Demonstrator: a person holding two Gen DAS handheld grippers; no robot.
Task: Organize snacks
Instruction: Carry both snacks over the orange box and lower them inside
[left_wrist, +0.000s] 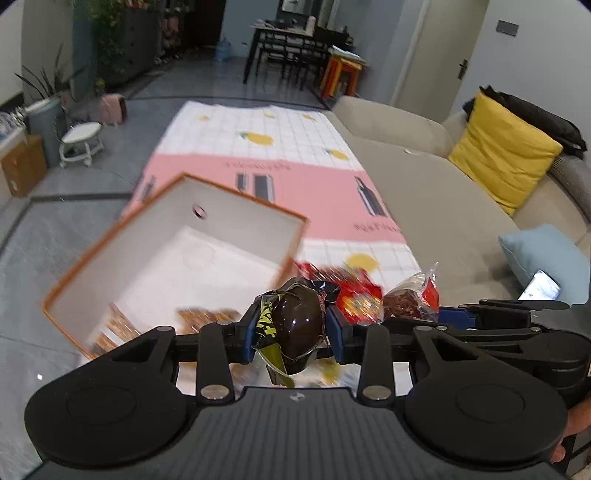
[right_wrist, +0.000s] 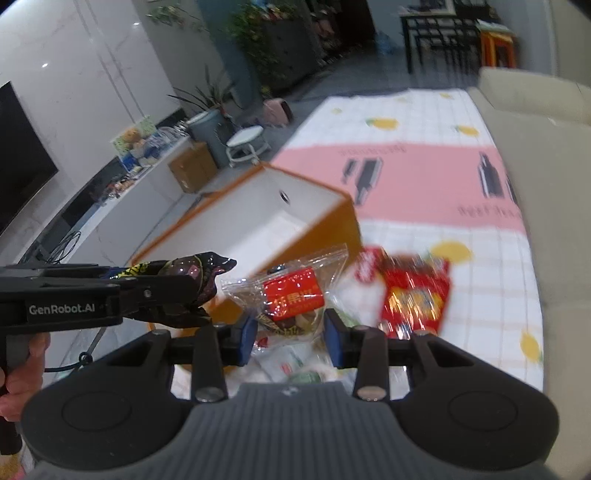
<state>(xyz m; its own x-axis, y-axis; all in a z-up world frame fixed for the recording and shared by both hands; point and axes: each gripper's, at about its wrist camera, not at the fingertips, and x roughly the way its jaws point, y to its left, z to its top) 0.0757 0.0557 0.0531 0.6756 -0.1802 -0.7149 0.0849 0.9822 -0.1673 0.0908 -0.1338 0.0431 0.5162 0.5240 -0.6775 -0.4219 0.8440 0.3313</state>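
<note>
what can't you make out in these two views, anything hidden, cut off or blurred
- Left wrist view: the snacks in the orange-rimmed box are motion-blurred and partly behind the left claw, which grips a dark wrapped candy.
- Right wrist view: the red packet print is blurred; the clear bag in the right claw has its lower part hidden by the claw body.

A glossy dark brown foil-wrapped egg-shaped snack (left_wrist: 297, 325) shone; the clear crinkly plastic snack packet (right_wrist: 291, 291) glinted; the orange-edged white cardboard box (left_wrist: 221, 221) looked matt and smooth.
</note>
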